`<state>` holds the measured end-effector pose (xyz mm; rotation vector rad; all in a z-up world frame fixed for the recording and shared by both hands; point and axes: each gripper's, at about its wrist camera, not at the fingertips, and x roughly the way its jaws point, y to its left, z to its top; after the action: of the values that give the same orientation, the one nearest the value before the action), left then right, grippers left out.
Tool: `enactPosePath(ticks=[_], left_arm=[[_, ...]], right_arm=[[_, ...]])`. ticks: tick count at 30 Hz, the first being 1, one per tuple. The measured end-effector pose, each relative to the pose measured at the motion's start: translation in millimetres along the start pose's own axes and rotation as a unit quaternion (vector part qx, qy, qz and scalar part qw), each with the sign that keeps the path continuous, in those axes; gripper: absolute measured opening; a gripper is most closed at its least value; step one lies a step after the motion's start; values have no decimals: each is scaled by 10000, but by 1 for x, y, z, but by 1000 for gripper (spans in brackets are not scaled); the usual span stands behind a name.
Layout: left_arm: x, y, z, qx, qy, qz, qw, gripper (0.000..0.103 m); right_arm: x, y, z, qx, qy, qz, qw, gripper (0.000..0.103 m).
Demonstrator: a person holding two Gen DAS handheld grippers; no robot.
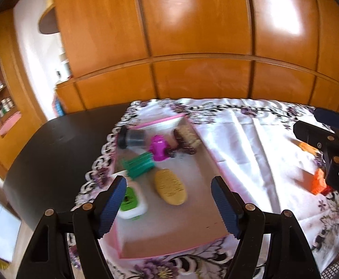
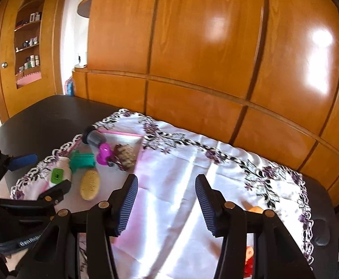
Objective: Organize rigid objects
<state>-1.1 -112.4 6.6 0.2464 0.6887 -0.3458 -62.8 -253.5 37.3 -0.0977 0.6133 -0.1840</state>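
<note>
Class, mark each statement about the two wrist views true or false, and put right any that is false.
1. The left gripper is open and holds nothing. True.
2. The yellow oval piece lies outside the pink-edged tray. False: it lies in the tray.
3. The right gripper is shut on an orange piece. False: it is open and empty.
4. A floral cloth covers part of the dark table. True.

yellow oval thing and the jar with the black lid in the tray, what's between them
The green ridged piece lies between the yellow oval and the jar, clearest in the left wrist view.
</note>
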Motion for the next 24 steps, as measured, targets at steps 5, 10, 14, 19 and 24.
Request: enactPosePath(ticks=[5,10,14,19,24], left_arm=[[9,-33,9,224,190,-681,9972,76],[20,-80,16,654,351,-1461,9865,76],[34,-122,16,877,655,-2144,9706,75],[35,-172,11,1409,731,-2700,9497,75],[47,-218,6,1717,945,-3021,9329,66]], right_arm=[[5,-75,-17,658,292,-386,9967,52],[6,-164,-44,1434,577,-1175,9810,52],[1,-224,-73,2337,513,-1643,9570,52],[8,-264,-109,3600,625,-1297,9218,53],[10,-277,-122,4025,638,-1149,9059,53]])
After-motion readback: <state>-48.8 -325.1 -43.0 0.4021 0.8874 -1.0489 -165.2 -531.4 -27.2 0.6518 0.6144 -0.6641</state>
